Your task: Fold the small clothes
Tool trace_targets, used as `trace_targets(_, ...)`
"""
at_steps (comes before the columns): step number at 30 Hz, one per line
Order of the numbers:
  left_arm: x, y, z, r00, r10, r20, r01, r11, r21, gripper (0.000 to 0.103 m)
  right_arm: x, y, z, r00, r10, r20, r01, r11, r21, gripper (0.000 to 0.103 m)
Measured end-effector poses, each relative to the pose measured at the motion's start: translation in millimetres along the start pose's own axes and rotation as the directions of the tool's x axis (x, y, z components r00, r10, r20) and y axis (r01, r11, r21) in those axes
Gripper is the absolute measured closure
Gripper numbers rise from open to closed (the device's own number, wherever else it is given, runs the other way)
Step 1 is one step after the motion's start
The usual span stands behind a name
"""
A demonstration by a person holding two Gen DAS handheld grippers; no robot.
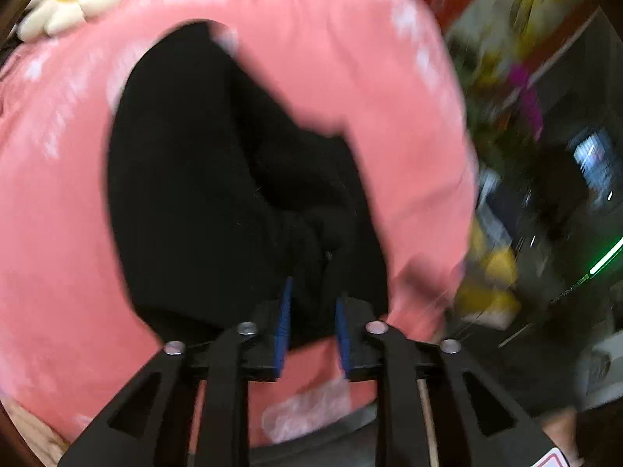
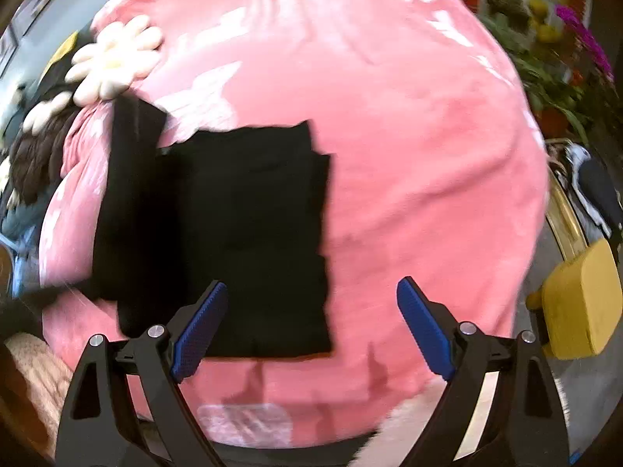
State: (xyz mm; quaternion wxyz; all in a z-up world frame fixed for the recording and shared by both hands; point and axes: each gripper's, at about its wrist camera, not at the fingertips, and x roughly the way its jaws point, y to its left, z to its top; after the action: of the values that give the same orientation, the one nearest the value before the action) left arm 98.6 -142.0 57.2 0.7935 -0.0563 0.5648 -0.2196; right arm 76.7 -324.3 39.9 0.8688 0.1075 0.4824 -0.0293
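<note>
Between left tongs: left gripper narrowed onto a bunched fold of the black garment; blur hides grip depth.
Ahead of right tongs: right gripper spread wide, empty; garment lies flat on pink blanket.
Technique: judged mid-fold; carry the held edge across, align the edges, then release.

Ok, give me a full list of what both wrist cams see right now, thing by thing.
black garment: one, black, partly folded on the blanket.
pink blanket: one, pink with white blotches, covers the work surface.
daisy cushion: one in full view, white with a yellow centre, far left edge.
yellow stool: one, yellow, right of the blanket.
flowering plants: blurred, green and magenta, far right.
left gripper: blue pads pinching the garment.
right gripper: jaws spread wide, empty, over the garment.
</note>
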Motion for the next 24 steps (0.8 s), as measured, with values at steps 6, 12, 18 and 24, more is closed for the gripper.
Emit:
trace_targets(6, 9.6, 11.2, -27.2, 0.994, 0.111, -0.018, -0.112, 0.992, -0.051, 0.055, 5.8, -5.6, 10.7, 0.987, 0.156, -0.023, -0.155, 0.987, 0.043, 0.016)
trace_targets(12, -29.1, 39.4, -38.1, 0.977, 0.214, 0.021, -0.21, 0.971, -0.118, 0.042, 39.5, 43.4, 29.7, 0.965, 0.244, -0.1, -0.246, 0.969, -0.013, 0.016)
trace_targets(18, -33.2, 53.1, -38.6, 0.955, 0.296, 0.014, -0.293, 0.95, -0.111, 0.037, 56.6, 82.9, 41.9, 0.953, 0.276, -0.123, -0.284, 0.957, -0.053, 0.016)
trace_targets(24, -30.7, 66.2, -46.1, 0.954, 0.3, -0.023, -0.301, 0.947, -0.117, 0.037, 91.3, 113.5, 65.4, 0.953, 0.243, -0.18, -0.266, 0.957, -0.115, 0.016)
